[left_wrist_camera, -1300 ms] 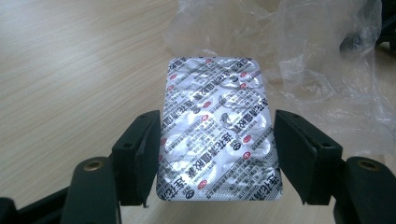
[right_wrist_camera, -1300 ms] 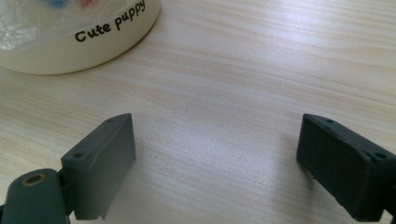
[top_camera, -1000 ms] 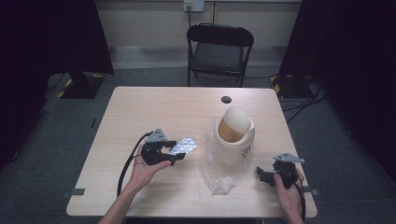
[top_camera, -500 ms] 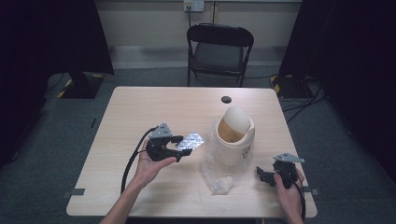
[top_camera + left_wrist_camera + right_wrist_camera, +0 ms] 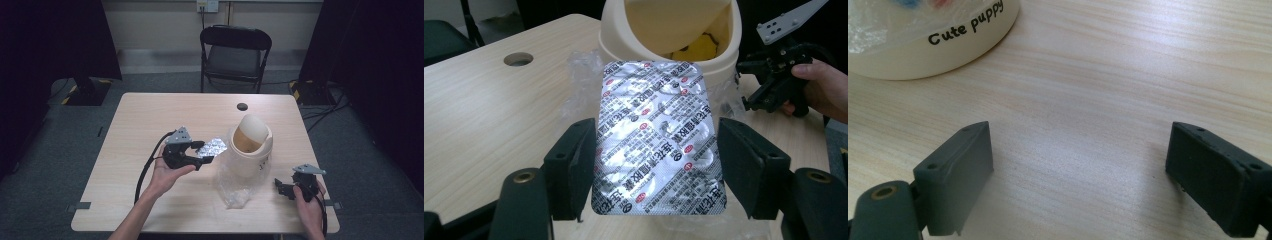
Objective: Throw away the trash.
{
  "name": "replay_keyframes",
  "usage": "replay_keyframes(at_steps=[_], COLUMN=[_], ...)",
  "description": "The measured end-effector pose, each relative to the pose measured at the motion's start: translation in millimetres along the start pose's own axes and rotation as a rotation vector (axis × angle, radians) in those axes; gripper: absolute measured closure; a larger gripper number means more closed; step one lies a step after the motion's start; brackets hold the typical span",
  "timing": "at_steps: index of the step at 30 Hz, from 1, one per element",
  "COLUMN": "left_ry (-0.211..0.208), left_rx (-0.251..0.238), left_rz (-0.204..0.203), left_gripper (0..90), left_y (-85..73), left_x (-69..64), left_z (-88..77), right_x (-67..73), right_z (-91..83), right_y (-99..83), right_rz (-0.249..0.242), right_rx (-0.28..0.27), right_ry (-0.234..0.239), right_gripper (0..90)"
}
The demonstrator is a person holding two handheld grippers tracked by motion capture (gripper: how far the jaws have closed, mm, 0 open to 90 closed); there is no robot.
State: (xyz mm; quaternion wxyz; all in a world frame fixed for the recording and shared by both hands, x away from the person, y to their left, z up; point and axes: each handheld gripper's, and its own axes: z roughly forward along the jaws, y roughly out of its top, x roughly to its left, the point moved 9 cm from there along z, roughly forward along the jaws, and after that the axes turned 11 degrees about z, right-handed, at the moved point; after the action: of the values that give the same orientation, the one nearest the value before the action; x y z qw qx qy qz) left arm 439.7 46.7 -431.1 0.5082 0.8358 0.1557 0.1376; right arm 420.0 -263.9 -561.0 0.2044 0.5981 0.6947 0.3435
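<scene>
A silver foil blister pack (image 5: pixel 212 148) with red-and-black print hangs over the table, and my left gripper (image 5: pixel 202 152) is shut on it, gripping its two long edges. In the left gripper view the blister pack (image 5: pixel 656 135) spans the gap between both jaws of the left gripper (image 5: pixel 656 130). Just beyond it stands a cream swing-lid bin (image 5: pixel 664 30), its lid tipped open and something yellow inside. The bin (image 5: pixel 250 145) sits in clear plastic wrap (image 5: pixel 235 185). My right gripper (image 5: pixel 280 187) rests open on the table to the bin's right, nothing between its jaws (image 5: pixel 1080 135).
The bin's wall (image 5: pixel 948 45) reads "Cute puppy" and lies close ahead of the right gripper. A round dark hole (image 5: pixel 242 106) marks the table's far side. A black folding chair (image 5: pixel 235 50) stands behind the table. Cables trail from both grippers.
My left gripper has carried the blister pack to the right and upward, closer to the bin's opening. The right gripper has stayed put.
</scene>
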Motion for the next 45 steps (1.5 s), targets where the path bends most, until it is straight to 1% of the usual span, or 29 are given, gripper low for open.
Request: replay_keyframes(at_steps=[3,5,11,16,17,19,20,21,23,24,25,26,32,36,39,40,42,43,44,45], left_ry=[-0.008,-0.016,-0.027,-0.037,-0.040,-0.047,-0.047,-0.047,-0.066,-0.066,-0.069,-0.074,-0.072,-0.071,-0.072,-0.072,-0.073,-0.075,-0.073,-0.074], left_rx=[0.003,-0.008,0.005,0.018,0.010,0.016,0.021,0.019,0.007,0.013,0.016,0.018,0.019,0.012,0.015,0.012,0.011,0.009,0.011,0.007], left_rz=[0.007,0.004,0.015,0.032,0.033,0.042,0.057,0.058,0.054,0.053,0.062,0.058,0.060,0.046,0.047,0.055,0.057,0.052,0.058,0.052], left_gripper=[34.0,34.0,34.0,34.0,34.0,34.0,34.0,34.0,34.0,34.0,34.0,34.0,33.9,34.0,34.0,34.0,33.9,34.0,34.0,33.9], left_y=[4.3,8.8,14.6,22.0,24.7,29.2,31.5,35.0,40.2,41.0,42.6,43.7,47.5,49.9,50.9,52.0,53.7,54.8,55.8,57.3], left_x=[-1.7,-3.2,-3.8,-6.0,-7.0,-8.9,-9.4,-9.8,-11.9,-12.6,-13.0,-13.8,-11.8,-8.8,-8.7,-8.2,-8.2,-8.4,-7.9,-8.3], left_z=[4.3,7.9,16.1,22.6,24.6,28.7,30.8,33.5,38.3,40.0,43.1,45.0,48.5,49.3,51.1,51.7,51.7,51.8,51.8,52.4], right_x=[0.0,0.0,0.0,0.0,0.0,0.0,0.0,0.0,0.0,0.0,0.0,0.0,0.0,0.0,0.0,0.0,0.0,0.0,0.0,0.0], right_z=[0.0,0.0,0.0,0.0,0.0,0.0,0.0,0.0,0.0,0.0,0.0,0.0,0.0,0.0,0.0,0.0,0.0,0.0,0.0,0.0], right_y=[0.0,0.0,0.0,0.0,0.0,0.0,0.0,0.0,0.0,0.0,0.0,0.0,0.0,0.0,0.0,0.0,0.0,0.0,0.0,0.0], right_rz=[0.001,0.000,0.000,0.000,0.000,0.000,0.000,0.000,0.000,0.000,0.000,0.000,0.000,0.000,0.000,0.000,0.000,0.000,0.000,0.001], right_rx=[0.000,0.000,0.000,0.000,0.000,0.000,0.000,0.000,0.000,0.000,0.000,0.000,0.000,0.000,0.000,0.000,0.000,0.000,0.000,0.000], right_ry=[0.000,0.000,0.000,0.000,0.000,0.000,0.000,0.000,0.000,0.000,0.000,0.000,0.000,0.000,0.000,0.000,0.000,0.000,0.000,0.000], right_gripper=[10.8,10.8,10.9,10.8,10.8,10.8,10.8,10.9,10.8,10.8,10.8,10.9,10.8,10.9,10.8,10.8,10.8,10.9,10.8,10.8])
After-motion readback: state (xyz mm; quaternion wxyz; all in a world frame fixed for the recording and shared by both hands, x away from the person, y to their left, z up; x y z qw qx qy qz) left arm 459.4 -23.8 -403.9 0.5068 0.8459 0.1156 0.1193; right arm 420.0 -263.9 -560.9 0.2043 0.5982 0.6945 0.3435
